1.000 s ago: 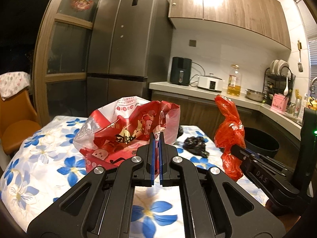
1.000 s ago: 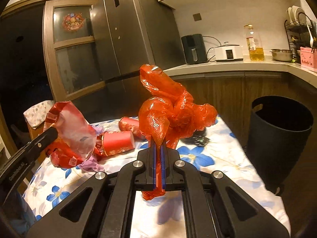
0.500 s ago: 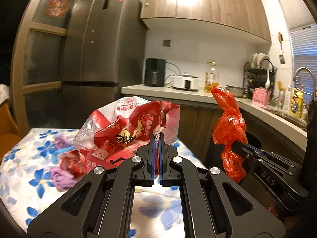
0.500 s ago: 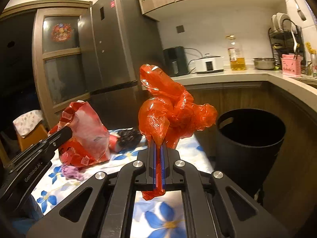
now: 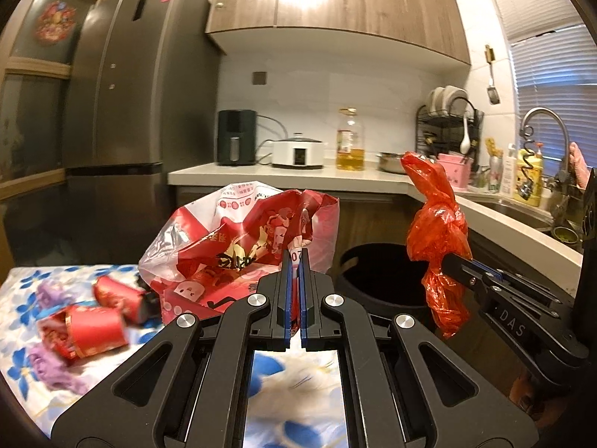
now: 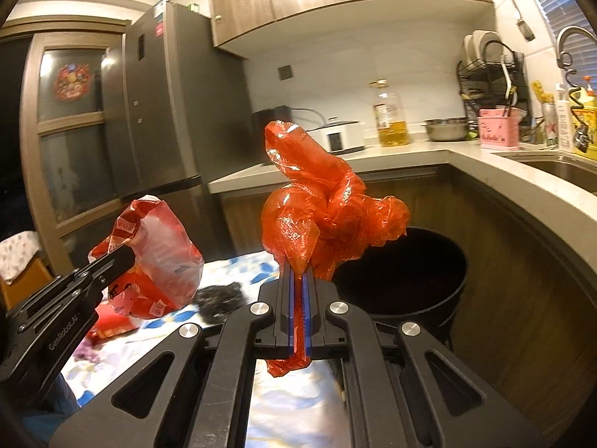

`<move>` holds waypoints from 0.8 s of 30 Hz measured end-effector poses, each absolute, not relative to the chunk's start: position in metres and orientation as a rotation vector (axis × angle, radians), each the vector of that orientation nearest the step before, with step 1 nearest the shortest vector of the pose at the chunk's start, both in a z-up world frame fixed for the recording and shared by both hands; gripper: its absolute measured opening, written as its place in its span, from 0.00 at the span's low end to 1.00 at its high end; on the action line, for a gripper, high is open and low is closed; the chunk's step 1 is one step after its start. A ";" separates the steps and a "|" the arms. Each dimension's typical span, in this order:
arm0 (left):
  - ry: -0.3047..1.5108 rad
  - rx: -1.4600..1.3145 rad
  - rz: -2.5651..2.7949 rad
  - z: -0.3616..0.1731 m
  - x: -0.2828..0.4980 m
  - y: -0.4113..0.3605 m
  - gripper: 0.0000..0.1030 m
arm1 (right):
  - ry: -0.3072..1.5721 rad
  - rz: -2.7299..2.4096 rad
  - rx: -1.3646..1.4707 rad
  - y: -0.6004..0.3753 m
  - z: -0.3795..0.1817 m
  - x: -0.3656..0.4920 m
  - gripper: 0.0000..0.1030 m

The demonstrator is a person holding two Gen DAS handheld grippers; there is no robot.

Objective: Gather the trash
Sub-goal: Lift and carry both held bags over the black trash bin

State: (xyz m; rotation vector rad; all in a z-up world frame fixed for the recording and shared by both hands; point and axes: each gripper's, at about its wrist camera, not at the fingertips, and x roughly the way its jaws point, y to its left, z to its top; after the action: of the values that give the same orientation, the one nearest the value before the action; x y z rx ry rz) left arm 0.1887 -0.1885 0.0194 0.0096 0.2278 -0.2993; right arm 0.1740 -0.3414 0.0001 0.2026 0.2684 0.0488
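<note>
Behind printed bag, bin half-hidden

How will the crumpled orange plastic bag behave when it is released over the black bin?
The orange plastic bag looks thin and light, so it may drift. Its crumpled folds suggest floppiness. It might cling briefly to the right tongs above the black bin.

Right gripper clamped tight on a crumpled red plastic bag. Bag bunches up above the fingertips; a short tail hangs out below between the fingers.

Beyond the fingertips and to their right: black trash bin, mouth open, on the floor under the counter edge.

To the left: left gripper pinching a printed red-and-white bag, held up clear of the floral tablecloth.

A black crumpled scrap lies on the cloth, between the two grippers.
</note>
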 end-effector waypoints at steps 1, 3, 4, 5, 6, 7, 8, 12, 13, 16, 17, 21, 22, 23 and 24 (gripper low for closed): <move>0.226 0.013 -0.311 0.020 0.193 -0.196 0.02 | 0.267 0.041 0.206 -0.346 0.000 0.176 0.04; 0.221 0.020 -0.333 0.022 0.199 -0.208 0.02 | 0.264 0.023 0.212 -0.356 0.000 0.181 0.04; 0.217 0.025 -0.345 0.022 0.204 -0.216 0.02 | 0.261 0.015 0.215 -0.362 0.000 0.183 0.04; 0.214 0.027 -0.354 0.023 0.207 -0.222 0.02 | 0.259 0.008 0.217 -0.366 0.000 0.185 0.04; 0.210 0.030 -0.367 0.024 0.211 -0.230 0.02 | 0.255 0.002 0.219 -0.371 -0.001 0.187 0.04; 0.206 0.032 -0.381 0.025 0.215 -0.238 0.02 | 0.253 -0.002 0.219 -0.375 0.000 0.189 0.04; 0.203 0.034 -0.391 0.026 0.219 -0.242 0.02 | 0.251 -0.009 0.221 -0.380 -0.001 0.192 0.04; 0.196 0.035 -0.443 0.026 0.238 -0.271 0.02 | 0.242 -0.036 0.228 -0.397 0.000 0.199 0.04; 0.194 0.034 -0.453 0.026 0.241 -0.275 0.02 | 0.240 -0.040 0.229 -0.401 0.000 0.200 0.04; 0.186 0.042 -0.478 0.024 0.250 -0.290 0.02 | 0.234 -0.053 0.231 -0.409 0.001 0.204 0.04; 0.185 0.042 -0.486 0.023 0.253 -0.294 0.02 | 0.232 -0.058 0.227 -0.412 0.001 0.206 0.04; 0.196 0.025 -0.517 0.017 0.268 -0.308 0.02 | 0.235 -0.068 0.219 -0.418 0.000 0.214 0.04; 0.199 0.023 -0.521 0.016 0.271 -0.311 0.02 | 0.236 -0.071 0.217 -0.420 -0.001 0.216 0.04; 0.199 0.023 -0.525 0.014 0.274 -0.314 0.02 | 0.236 -0.073 0.217 -0.421 -0.001 0.217 0.04; 0.199 0.021 -0.528 0.013 0.276 -0.315 0.02 | 0.237 -0.074 0.218 -0.423 -0.002 0.219 0.04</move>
State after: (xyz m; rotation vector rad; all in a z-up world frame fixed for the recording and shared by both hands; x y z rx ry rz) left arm 0.2762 -0.3147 0.0135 0.0214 0.1990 -0.5278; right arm 0.2188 -0.4226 -0.0019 0.2183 0.2366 -0.0742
